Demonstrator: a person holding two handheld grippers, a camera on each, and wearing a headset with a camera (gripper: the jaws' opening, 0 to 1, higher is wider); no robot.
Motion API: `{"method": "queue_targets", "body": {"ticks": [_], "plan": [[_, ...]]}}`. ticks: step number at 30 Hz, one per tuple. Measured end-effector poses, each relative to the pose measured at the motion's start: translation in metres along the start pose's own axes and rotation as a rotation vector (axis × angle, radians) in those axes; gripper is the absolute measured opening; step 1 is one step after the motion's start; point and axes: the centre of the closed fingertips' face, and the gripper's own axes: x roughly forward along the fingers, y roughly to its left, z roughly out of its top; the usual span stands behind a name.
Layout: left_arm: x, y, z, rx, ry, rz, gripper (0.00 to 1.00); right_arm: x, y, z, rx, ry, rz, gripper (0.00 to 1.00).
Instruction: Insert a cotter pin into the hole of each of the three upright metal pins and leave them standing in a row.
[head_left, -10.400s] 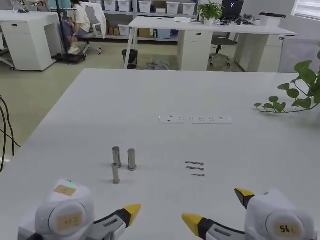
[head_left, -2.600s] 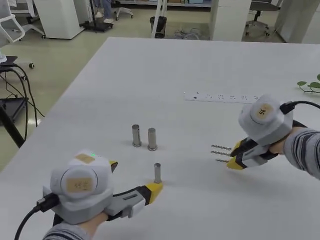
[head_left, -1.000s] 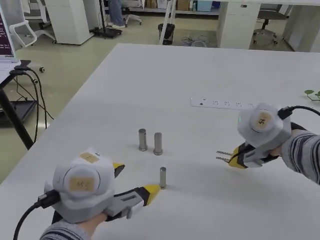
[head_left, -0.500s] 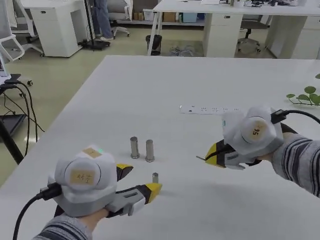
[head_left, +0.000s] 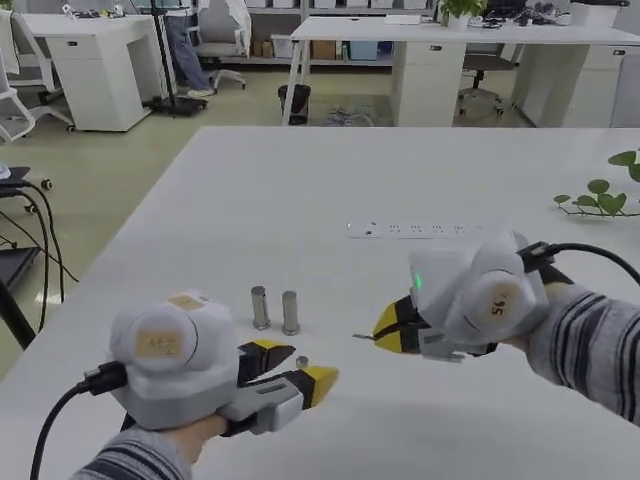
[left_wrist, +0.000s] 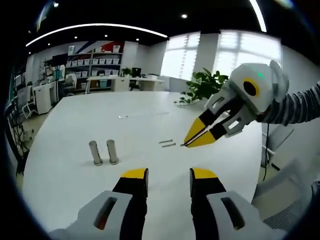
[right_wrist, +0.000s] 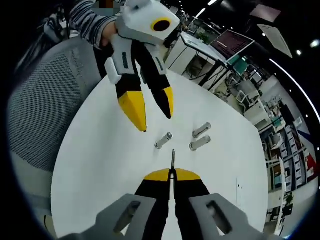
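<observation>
Two upright metal pins (head_left: 260, 307) (head_left: 291, 312) stand side by side on the white table (head_left: 300, 190); they also appear in the left gripper view (left_wrist: 95, 152) (left_wrist: 112, 151). A third metal pin (head_left: 302, 361) stands nearer, its top showing between the yellow tips of my left gripper (head_left: 297, 365), which is open and not touching it. In the right gripper view this pin (right_wrist: 163, 140) sits just past the left gripper's tips. My right gripper (head_left: 390, 328) is shut on a thin cotter pin (right_wrist: 173, 159), whose end points left at the third pin, a short gap away.
Two more cotter pins (left_wrist: 167, 143) lie on the table behind the right gripper. A white power strip (head_left: 410, 230) lies farther back. Plant leaves (head_left: 600, 195) reach in over the right edge. Desks and chairs stand beyond the table.
The right gripper has lifted one cotter pin from the row on the table and carried it left towards the front metal pin. The left gripper has stayed by that pin.
</observation>
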Motion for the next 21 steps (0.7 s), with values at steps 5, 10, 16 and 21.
{"method": "queue_targets", "body": {"ticks": [5, 10, 16, 21], "plan": [[0.001, -0.009, 0.001, -0.05, -0.005, -0.031, 0.23, -0.001, 0.008, 0.013, -0.061, -0.007, 0.004, 0.0], [0.001, -0.016, 0.001, -0.118, -0.016, -0.066, 0.18, 0.0, 0.016, 0.025, -0.099, -0.023, 0.016, 0.0], [0.0, -0.02, 0.0, -0.159, -0.026, -0.083, 0.14, 0.001, 0.021, 0.031, -0.118, -0.028, 0.025, 0.0], [-0.001, -0.022, 0.001, -0.176, -0.031, -0.098, 0.09, 0.002, 0.025, 0.035, -0.127, -0.034, 0.032, 0.0]]}}
